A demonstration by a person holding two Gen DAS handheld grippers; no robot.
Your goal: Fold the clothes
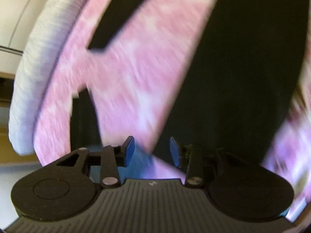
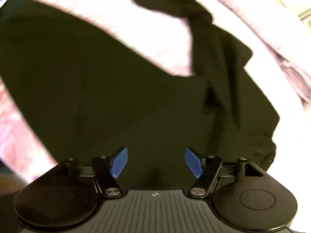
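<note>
We see both grippers angled steeply down over a dark garment spread on a pink patterned cover. The left gripper (image 1: 152,150) has its blue pads (image 1: 129,151) apart with nothing between them; below the gap lie the pink cover (image 1: 136,68) and the edge of the dark garment (image 1: 233,77). The right gripper (image 2: 156,162) stands with its jaws wider apart, also empty, directly above the garment (image 2: 97,97), which fills the centre of that frame. Only the left view shows a white padded edge (image 1: 38,68) along the upper left and pale wall beyond; only the right view shows the garment's folded strip (image 2: 219,62) at upper right. Both views are blurred.
</note>
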